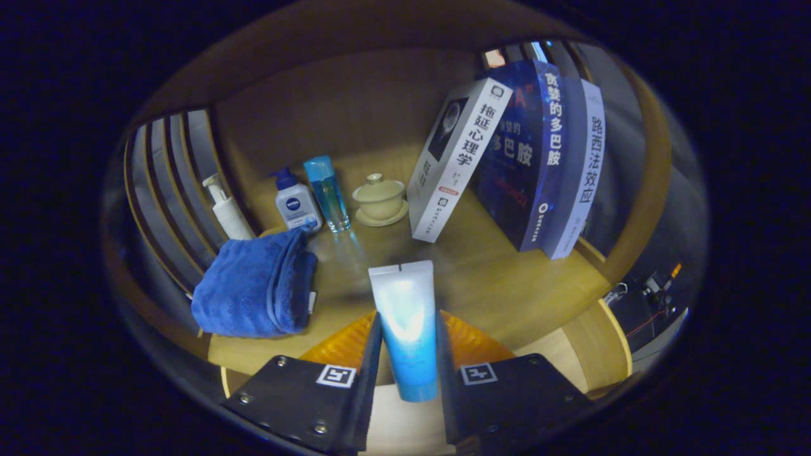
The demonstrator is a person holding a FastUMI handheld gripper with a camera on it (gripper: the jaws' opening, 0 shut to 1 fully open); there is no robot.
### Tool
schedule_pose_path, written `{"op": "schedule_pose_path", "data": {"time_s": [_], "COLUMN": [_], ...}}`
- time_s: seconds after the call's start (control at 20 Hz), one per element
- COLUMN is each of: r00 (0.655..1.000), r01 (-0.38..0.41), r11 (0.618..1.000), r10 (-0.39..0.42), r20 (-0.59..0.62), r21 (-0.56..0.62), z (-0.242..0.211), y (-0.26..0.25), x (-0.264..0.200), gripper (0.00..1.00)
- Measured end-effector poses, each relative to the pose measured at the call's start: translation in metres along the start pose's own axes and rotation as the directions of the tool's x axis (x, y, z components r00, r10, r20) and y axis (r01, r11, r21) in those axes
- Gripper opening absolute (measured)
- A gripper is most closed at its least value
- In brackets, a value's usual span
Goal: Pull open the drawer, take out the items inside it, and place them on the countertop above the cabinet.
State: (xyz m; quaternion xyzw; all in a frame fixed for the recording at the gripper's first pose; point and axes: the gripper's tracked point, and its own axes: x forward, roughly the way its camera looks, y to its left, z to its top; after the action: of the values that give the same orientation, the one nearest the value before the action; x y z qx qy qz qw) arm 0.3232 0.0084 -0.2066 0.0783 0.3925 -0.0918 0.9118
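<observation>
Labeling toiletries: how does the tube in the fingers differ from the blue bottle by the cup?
The tube is opaque, white fading to blue; the bottle is clear blue. The tube is clamped between both fingers; the bottle stands free beyond them on the countertop, beside the cup. Both are slim.

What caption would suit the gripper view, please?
Gripper shut on a blue-white tube above the countertop, beside a folded blue towel.

1. The one camera rides on the gripper (408,329), looking forward along its two fingers.
2. It faces slightly downward across the countertop (507,278) toward the wooden back wall (355,107).
3. It sits close: the tube (405,323) pinched between the fingers looms large, the books (526,158) stand farther off.
</observation>
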Motion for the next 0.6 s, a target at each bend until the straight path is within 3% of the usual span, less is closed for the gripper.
{"op": "schedule_pose_path", "data": {"time_s": [0.2,0.6], "r00": [0.999,0.992], "r01": [-0.031,-0.121], "r11": [1.0,0.99], "r10": [0.031,0.116], "r20": [-0.039,0.057], "r21": [0.004,0.079], "z": [-0.007,0.019], "y": [-0.002,0.005], "x": [0.027,0.057], "gripper": [0.45,0.45]}}
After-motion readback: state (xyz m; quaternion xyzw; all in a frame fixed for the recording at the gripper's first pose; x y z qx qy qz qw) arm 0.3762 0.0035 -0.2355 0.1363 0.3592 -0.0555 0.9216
